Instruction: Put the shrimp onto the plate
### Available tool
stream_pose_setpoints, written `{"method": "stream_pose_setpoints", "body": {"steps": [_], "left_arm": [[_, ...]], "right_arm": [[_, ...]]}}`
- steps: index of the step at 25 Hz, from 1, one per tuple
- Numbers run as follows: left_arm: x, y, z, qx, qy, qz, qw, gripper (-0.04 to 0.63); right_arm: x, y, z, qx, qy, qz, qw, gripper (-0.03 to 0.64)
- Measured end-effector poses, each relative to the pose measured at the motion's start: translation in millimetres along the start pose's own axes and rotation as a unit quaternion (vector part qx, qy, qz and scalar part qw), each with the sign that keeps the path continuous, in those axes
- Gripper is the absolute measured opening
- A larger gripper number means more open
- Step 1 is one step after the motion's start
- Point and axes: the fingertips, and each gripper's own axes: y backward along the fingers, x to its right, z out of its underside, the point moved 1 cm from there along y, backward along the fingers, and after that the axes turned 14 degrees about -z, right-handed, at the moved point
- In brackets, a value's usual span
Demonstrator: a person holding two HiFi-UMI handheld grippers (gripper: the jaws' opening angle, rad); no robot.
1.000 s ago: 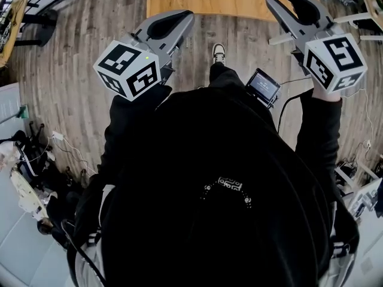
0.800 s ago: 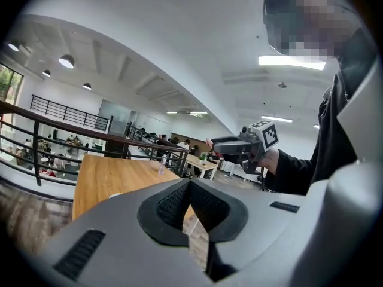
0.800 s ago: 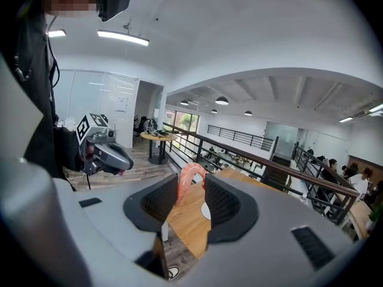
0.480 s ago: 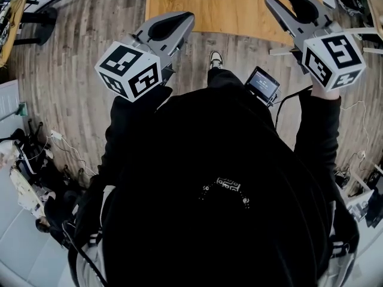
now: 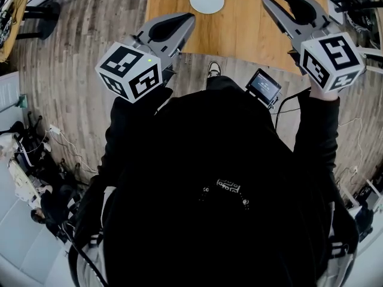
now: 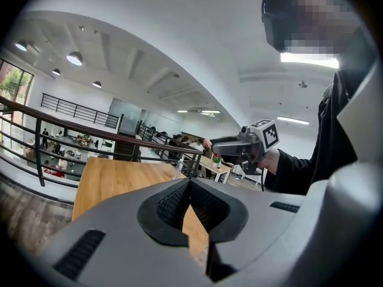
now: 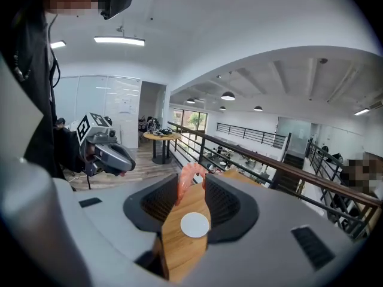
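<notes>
Right claw (image 7: 191,176): pinching curled pink shrimp (image 7: 184,183) at tips. Left claw (image 6: 190,183): tips pressed together, empty. Round white plate (image 5: 207,0): on light wooden table (image 5: 239,26).

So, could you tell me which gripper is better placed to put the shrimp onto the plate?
Right. The right gripper holds the shrimp at its jaw tips, and the plate on the table shows straight ahead between its jaws. The left gripper is shut on nothing.

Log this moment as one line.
right gripper: shut on shrimp | left gripper: shut, empty | plate: empty, on table | shrimp: not yet on plate
</notes>
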Motion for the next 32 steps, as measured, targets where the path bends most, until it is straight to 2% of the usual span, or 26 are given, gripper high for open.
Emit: {"method": "stream_pose_setpoints", "body": {"steps": [6,14,19,23,28,32], "left_arm": [[-20,-32,-12,-0.003,0.002,-0.016,0.9999,0.006],[-28,-44,-23,-0.008,0.003,-0.030,0.9995,0.006],[-25,-67,-17,-0.021,0.005,-0.041,0.9989,0.006],[-17,-68,-13,-0.034,-0.010,-0.039,0.9986,0.006],[-44,-62,-26,-0.039,-0.025,-0.040,0.9981,0.006],[-24,-70,-31,-0.034,-0.041,-0.016,0.9984,0.006]], "right_arm": [[39,-22,0,0.001,0.001,-0.019,1.000,0.153],[50,-36,-7,0.008,0.004,-0.046,0.999,0.153],[71,-36,4,0.015,0.003,-0.061,0.998,0.153],[63,-32,20,0.027,-0.005,-0.067,0.997,0.153],[48,-47,18,0.044,-0.018,-0.076,0.996,0.153],[33,-30,25,0.037,-0.018,-0.070,0.997,0.153]]}}
